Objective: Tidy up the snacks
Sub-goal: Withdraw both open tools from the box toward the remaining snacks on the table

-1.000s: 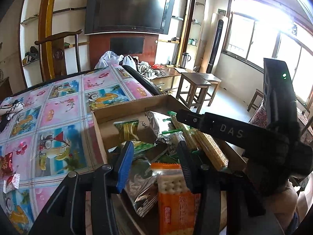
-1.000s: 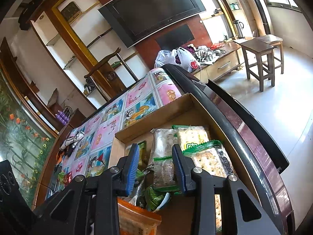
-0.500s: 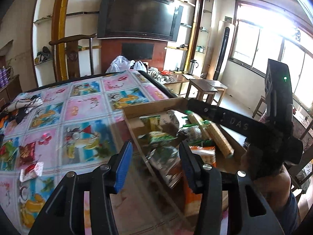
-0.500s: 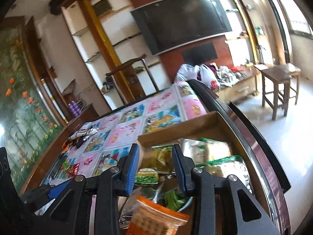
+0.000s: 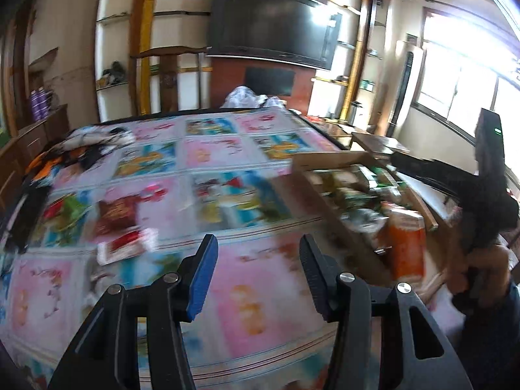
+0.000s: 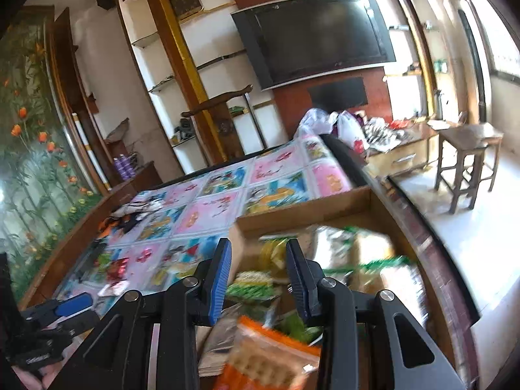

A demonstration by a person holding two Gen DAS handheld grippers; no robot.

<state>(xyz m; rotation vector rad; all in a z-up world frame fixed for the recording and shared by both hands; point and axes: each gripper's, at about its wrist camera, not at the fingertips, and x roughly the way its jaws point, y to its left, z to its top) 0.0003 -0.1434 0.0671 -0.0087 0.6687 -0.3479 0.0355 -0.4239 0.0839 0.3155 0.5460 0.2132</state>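
Snacks are sitting piled in the cardboard box (image 6: 302, 209) at the desk's (image 5: 247, 292) right edge, an orange cracker pack (image 6: 266, 354) nearest. Right tool (image 6: 258, 273) is hovering over them, jaws nearly together, gripping nothing. Left tool (image 5: 258, 276) is opening over bare patterned tablecloth, nothing between its jaws; red wrapped sweets (image 5: 120, 243) are lying just left.

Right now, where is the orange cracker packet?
The orange cracker packet stands at the near end of the cardboard box, low in the right wrist view, just below the right gripper; the left view shows it at right.
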